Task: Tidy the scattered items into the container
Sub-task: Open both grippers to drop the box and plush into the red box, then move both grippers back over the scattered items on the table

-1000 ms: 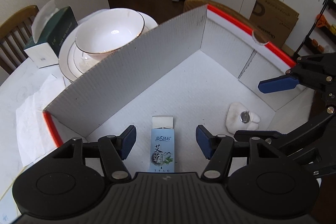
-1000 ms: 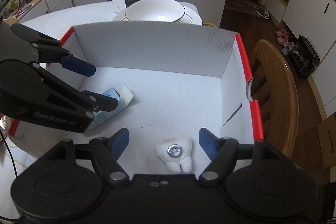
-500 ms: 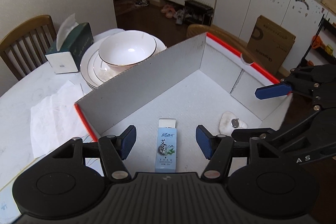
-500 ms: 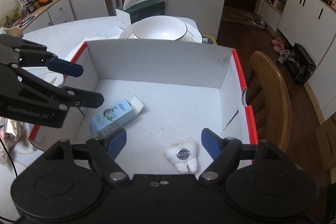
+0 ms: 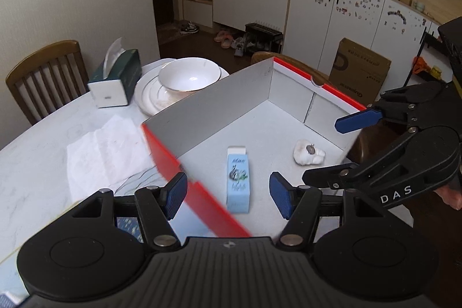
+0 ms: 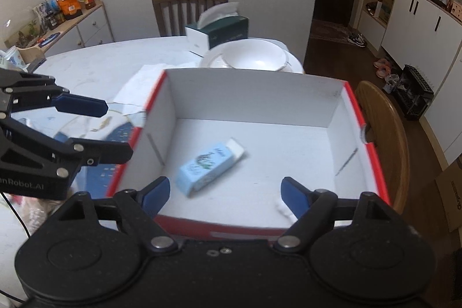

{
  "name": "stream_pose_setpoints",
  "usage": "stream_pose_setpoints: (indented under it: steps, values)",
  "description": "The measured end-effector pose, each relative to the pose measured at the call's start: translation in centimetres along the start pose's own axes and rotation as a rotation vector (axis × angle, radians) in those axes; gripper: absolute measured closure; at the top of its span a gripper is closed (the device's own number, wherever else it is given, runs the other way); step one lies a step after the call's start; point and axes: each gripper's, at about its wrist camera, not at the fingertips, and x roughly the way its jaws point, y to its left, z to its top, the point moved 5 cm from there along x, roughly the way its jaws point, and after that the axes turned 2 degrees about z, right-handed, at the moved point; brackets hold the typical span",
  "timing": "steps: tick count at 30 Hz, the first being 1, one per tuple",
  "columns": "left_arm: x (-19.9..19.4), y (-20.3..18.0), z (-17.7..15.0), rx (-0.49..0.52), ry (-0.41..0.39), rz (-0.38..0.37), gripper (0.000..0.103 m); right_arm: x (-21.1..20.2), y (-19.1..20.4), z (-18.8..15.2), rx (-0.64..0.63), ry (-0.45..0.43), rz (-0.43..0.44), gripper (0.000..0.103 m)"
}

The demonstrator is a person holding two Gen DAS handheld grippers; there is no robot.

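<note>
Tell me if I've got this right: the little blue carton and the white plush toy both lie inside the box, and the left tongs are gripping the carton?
Not quite. The left wrist view shows the left tongs open and empty; the blue carton lies loose beside the white plush toy in the box.

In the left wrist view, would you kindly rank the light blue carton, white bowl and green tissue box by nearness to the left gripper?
From the left gripper:
1. Light blue carton, just ahead, lying in the box.
2. White bowl, beyond the box's far wall, on plates.
3. Green tissue box, far left, by the chair.
</note>
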Motion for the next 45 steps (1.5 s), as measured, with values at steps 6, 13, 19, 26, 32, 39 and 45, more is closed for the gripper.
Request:
stream_pose_setpoints:
  steps: [6,13,19,26,32,39,45]
  values:
    - [-3.3,2.0,-2.1,-0.029,-0.037,0.02,0.037,-1.1,3.7,0.0,0.017,-0.025,0.029,0.016]
    - [-7.3,4.3,-4.7,-0.063,-0.085,0.064,0.037,-1.5,7.8,-0.5,-0.011,-0.041,0.034,0.015]
    - [-10.6,7.4,-7.2,-0.091,-0.117,0.155,0.032,-1.3,11.4,-1.2,-0.02,-0.045,0.06,0.014]
    - [-13.9,11.3,-10.8,-0.185,-0.135,0.217,0.021,-1.1,15.9,-1.8,-0.067,-0.065,0.079,0.01]
    - [-15.8,14.5,-14.4,-0.249,-0.125,0.237,0.02,-0.5,18.7,-2.4,-0.082,-0.059,0.094,0.009]
    - [-16.1,17.0,-19.1,-0.347,-0.069,0.186,0.001,0.8,21.3,-4.2,-0.1,-0.035,0.088,0.009]
    - [-16.2,17.5,-22.7,-0.343,-0.064,0.192,0.001,2.3,23.5,-5.8,-0.106,-0.016,0.102,0.009]
